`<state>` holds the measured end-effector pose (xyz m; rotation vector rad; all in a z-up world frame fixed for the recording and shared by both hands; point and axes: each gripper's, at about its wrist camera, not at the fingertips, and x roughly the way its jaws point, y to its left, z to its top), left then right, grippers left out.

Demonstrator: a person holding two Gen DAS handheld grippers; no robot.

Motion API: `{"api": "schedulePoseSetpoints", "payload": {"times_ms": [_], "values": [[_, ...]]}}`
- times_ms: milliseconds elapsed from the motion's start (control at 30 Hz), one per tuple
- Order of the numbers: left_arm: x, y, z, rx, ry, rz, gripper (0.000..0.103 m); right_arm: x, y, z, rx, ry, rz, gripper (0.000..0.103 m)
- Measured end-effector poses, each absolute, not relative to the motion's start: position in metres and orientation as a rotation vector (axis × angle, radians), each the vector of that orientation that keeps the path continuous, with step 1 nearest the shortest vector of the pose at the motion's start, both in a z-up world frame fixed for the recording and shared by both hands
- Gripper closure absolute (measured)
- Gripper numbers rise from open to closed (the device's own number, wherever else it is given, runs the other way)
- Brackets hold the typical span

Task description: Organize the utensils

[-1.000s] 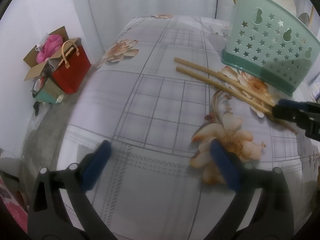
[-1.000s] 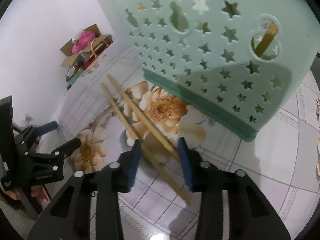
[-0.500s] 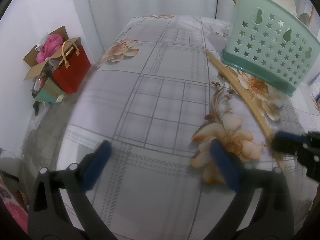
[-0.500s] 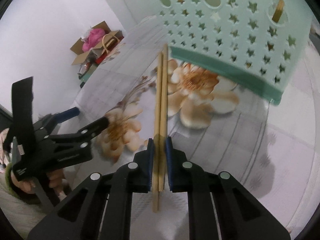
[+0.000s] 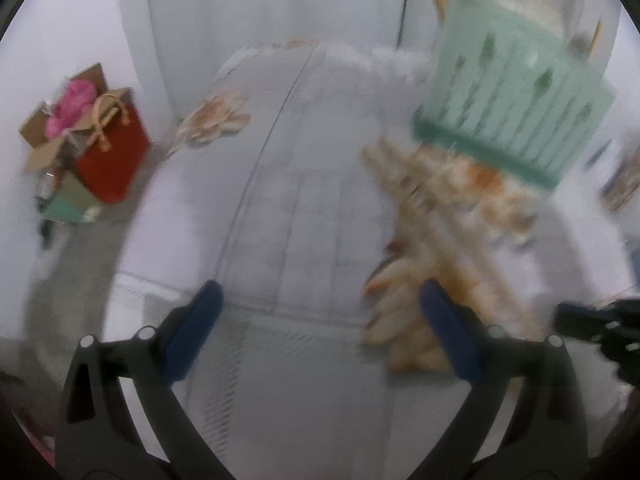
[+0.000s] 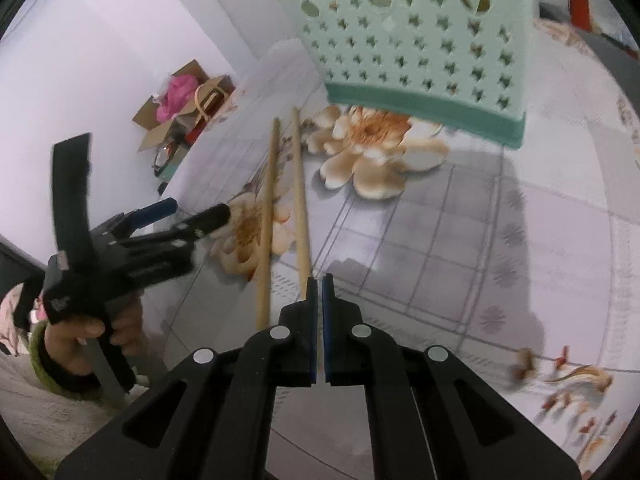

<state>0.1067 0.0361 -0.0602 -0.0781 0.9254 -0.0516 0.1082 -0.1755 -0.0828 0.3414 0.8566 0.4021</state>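
R tongs (image 6: 319, 284) shut at sticks' (image 6: 300, 188) near ends; L tongs (image 5: 316, 332) open.
R jaws just closed up; one stick meets the L pad tip, grip unclear, other lies beside. Both on cloth (image 6: 440, 240) before the holder (image 6: 420, 40). L tongs hold nothing.

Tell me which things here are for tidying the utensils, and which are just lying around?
For the job:
- chopsticks
- green holder for utensils
- right tool, shut on one chopstick
- left tool, open

Lying about:
- red bag
- cardboard box with pink stuff
- floral tablecloth
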Motion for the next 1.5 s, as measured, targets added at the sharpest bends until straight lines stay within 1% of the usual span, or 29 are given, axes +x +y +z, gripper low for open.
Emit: {"api": "schedulePoseSetpoints", "payload": {"times_ms": [100,133,167,233,267,367,467,500,567,633,667,700,733,900,967,1000,1033,1167,1367,1400,1433,1467,1500], "values": [[0.107,0.028,-0.051,-0.105,0.883,-0.125,0.009,0.109,-0.179,-0.08,0.317,0.841,0.381,0.099],[0.108,0.022,-0.05,-0.092,0.877,-0.146,0.012,0.112,-0.178,-0.08,0.31,0.842,0.377,0.099],[0.109,0.017,-0.05,-0.078,0.874,-0.161,0.024,0.113,-0.179,-0.08,0.308,0.842,0.375,0.099],[0.114,0.007,-0.053,-0.057,0.889,-0.191,0.037,0.115,-0.179,-0.079,0.302,0.836,0.369,0.099],[0.116,0.003,-0.056,-0.053,0.901,-0.205,0.048,0.115,-0.179,-0.078,0.299,0.831,0.365,0.099],[0.125,-0.008,-0.063,-0.034,0.926,-0.23,0.061,0.115,-0.18,-0.077,0.305,0.821,0.358,0.099],[0.129,-0.013,-0.067,-0.014,0.94,-0.234,0.069,0.114,-0.182,-0.076,0.308,0.815,0.352,0.099],[0.13,-0.013,-0.068,-0.012,0.939,-0.233,0.071,0.113,-0.182,-0.075,0.308,0.814,0.351,0.097],[0.131,-0.013,-0.068,0.003,0.941,-0.22,0.083,0.115,-0.182,-0.074,0.303,0.812,0.352,0.089],[0.131,-0.01,-0.068,-0.001,0.948,-0.216,0.089,0.119,-0.178,-0.073,0.286,0.812,0.357,0.08],[0.132,-0.008,-0.068,-0.01,0.953,-0.215,0.091,0.122,-0.174,-0.072,0.271,0.812,0.367,0.078],[0.133,-0.007,-0.069,-0.018,0.957,-0.214,0.092,0.125,-0.169,-0.072,0.253,0.813,0.376,0.075],[0.133,-0.004,-0.069,-0.031,0.964,-0.212,0.094,0.131,-0.162,-0.07,0.225,0.814,0.385,0.074],[0.128,0.008,-0.069,-0.035,0.969,-0.209,0.097,0.152,-0.134,-0.07,0.072,0.809,0.36,0.074],[0.123,0.013,-0.068,-0.042,0.971,-0.212,0.098,0.157,-0.125,-0.073,0.015,0.806,0.347,0.078],[0.121,0.014,-0.067,-0.045,0.972,-0.213,0.098,0.157,-0.123,-0.072,0.003,0.803,0.354,0.091],[0.118,0.016,-0.067,-0.049,0.975,-0.217,0.098,0.156,-0.122,-0.072,0.004,0.809,0.362,0.097],[0.106,0.017,-0.066,-0.068,1.002,-0.246,0.098,0.146,-0.134,-0.073,0.055,0.827,0.357,0.097],[0.091,0.018,-0.066,-0.134,1.031,-0.302,0.097,0.106,-0.167,-0.084,0.146,0.874,0.31,0.097],[0.09,0.018,-0.064,-0.141,1.025,-0.309,0.097,0.102,-0.171,-0.086,0.16,0.886,0.317,0.097],[0.089,0.018,-0.063,-0.14,1.022,-0.313,0.092,0.097,-0.175,-0.087,0.175,0.9,0.321,0.096],[0.09,0.017,-0.062,-0.137,1.016,-0.315,0.085,0.096,-0.177,-0.087,0.18,0.902,0.322,0.095],[0.092,0.016,-0.06,-0.134,1.011,-0.315,0.081,0.095,-0.179,-0.087,0.181,0.901,0.326,0.095]]}}
